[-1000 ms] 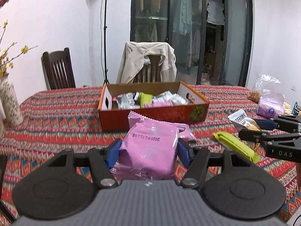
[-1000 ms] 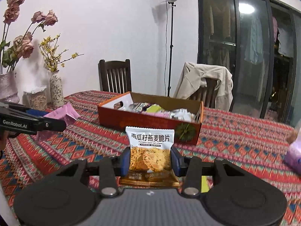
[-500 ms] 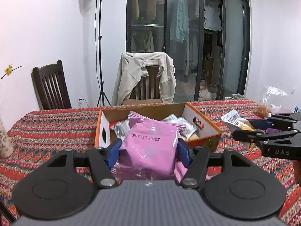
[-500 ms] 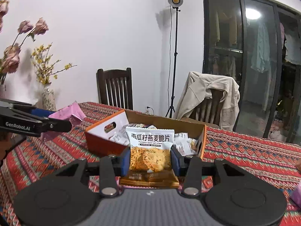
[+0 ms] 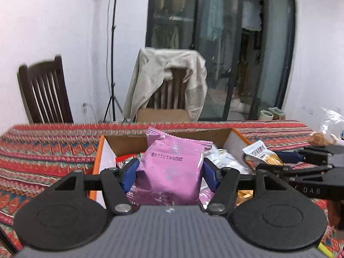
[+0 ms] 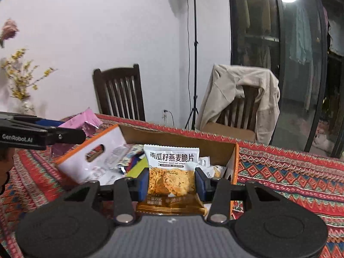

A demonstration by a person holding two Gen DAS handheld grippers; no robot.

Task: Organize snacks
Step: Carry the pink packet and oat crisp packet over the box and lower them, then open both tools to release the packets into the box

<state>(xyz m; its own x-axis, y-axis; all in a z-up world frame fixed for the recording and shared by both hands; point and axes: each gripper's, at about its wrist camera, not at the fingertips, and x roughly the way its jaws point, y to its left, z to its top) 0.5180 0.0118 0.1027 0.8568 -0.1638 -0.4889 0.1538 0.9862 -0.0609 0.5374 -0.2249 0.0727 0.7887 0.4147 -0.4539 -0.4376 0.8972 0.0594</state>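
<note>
The left gripper [image 5: 169, 169] is pinching a pink packet [image 5: 172, 172] at frame centre; the right gripper [image 6: 171, 181] is pinching an oat packet [image 6: 172, 172]. Both are seemingly hovering over the box [image 6: 233, 163]; lower each into a gap before letting go.

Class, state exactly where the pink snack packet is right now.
In the left wrist view the pink snack packet sits centre frame, clamped in the left gripper, in front of the open cardboard box.

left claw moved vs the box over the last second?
Yes. The left claw, shut on the pink packet, has closed in on the cardboard box: the box was well ahead on the tablecloth; now the packet is over its open top.
</note>
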